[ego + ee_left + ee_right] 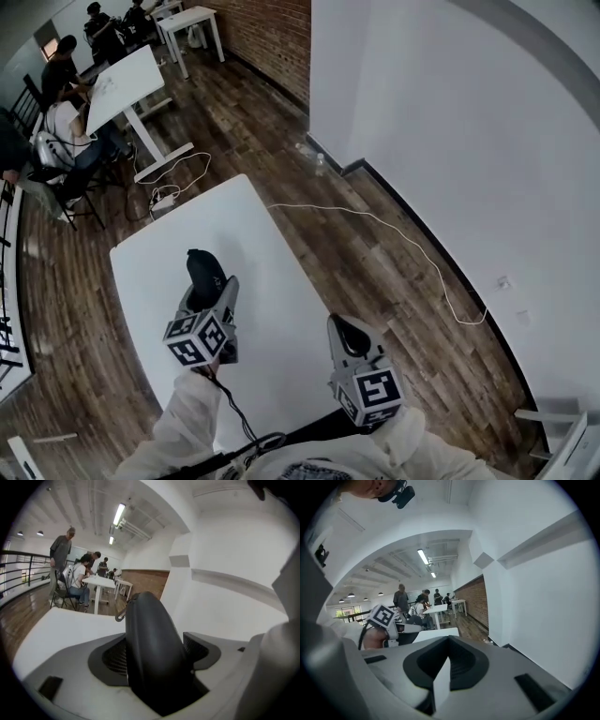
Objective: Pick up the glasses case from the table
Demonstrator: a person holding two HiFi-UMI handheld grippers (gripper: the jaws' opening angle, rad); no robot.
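Observation:
The black glasses case is held above the white table in my left gripper, which is shut on it. In the left gripper view the case stands upright between the two pads and fills the gap of the left gripper; a small loop shows at its far end. My right gripper hovers near the table's front right edge, shut with nothing in it. In the right gripper view the right gripper shows its pads meeting, and the left gripper's marker cube is at the left.
A power strip with a cable lies on the wood floor beyond the table. A long white cable runs along the white wall at the right. People sit at other white tables at the back left. A railing borders the left.

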